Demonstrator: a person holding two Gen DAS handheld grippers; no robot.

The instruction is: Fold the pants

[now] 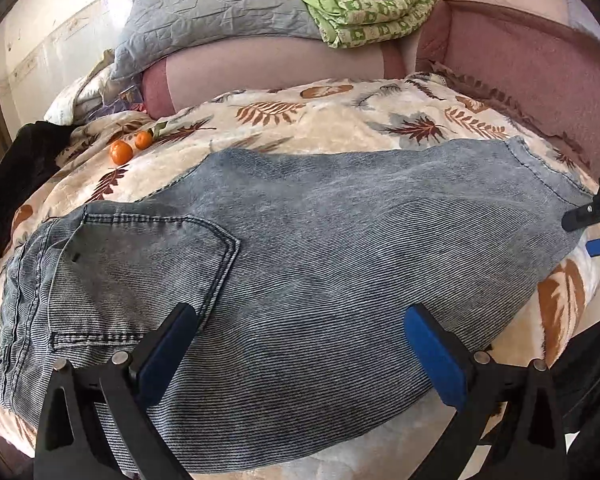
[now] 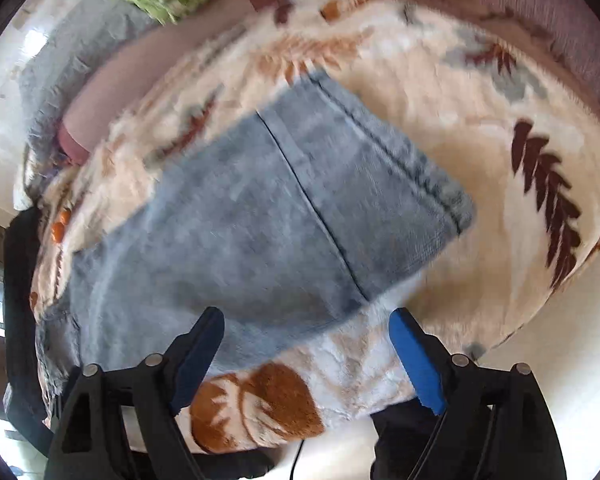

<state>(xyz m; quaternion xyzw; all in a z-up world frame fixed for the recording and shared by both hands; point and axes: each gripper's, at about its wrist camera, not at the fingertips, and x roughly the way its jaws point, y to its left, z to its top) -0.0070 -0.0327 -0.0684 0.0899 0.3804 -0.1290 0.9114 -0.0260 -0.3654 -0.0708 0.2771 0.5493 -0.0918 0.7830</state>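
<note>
- Cream leaf-print blanket (image 1: 340, 120) covers the bed, with a pink padded headboard (image 1: 512, 52) curving round its far side.
- Grey quilt (image 1: 220, 12) and a green patterned blanket (image 1: 372, 12) are heaped at the far edge.
- Pale blue jeans (image 1: 320, 240) lie flat across the leaf-print blanket, folded lengthwise, back pocket up, waistband to the left and hems to the right in the left wrist view.
- Left gripper (image 1: 300, 344) hovers over the near edge of the jeans, fingers spread wide with nothing between them.
- Right gripper (image 2: 306, 348) hangs above the hem end (image 2: 400, 168), fingers wide apart and holding nothing; that view is blurred.
- Two small oranges (image 1: 131, 147) sit on the blanket, well apart from the jeans.
</note>
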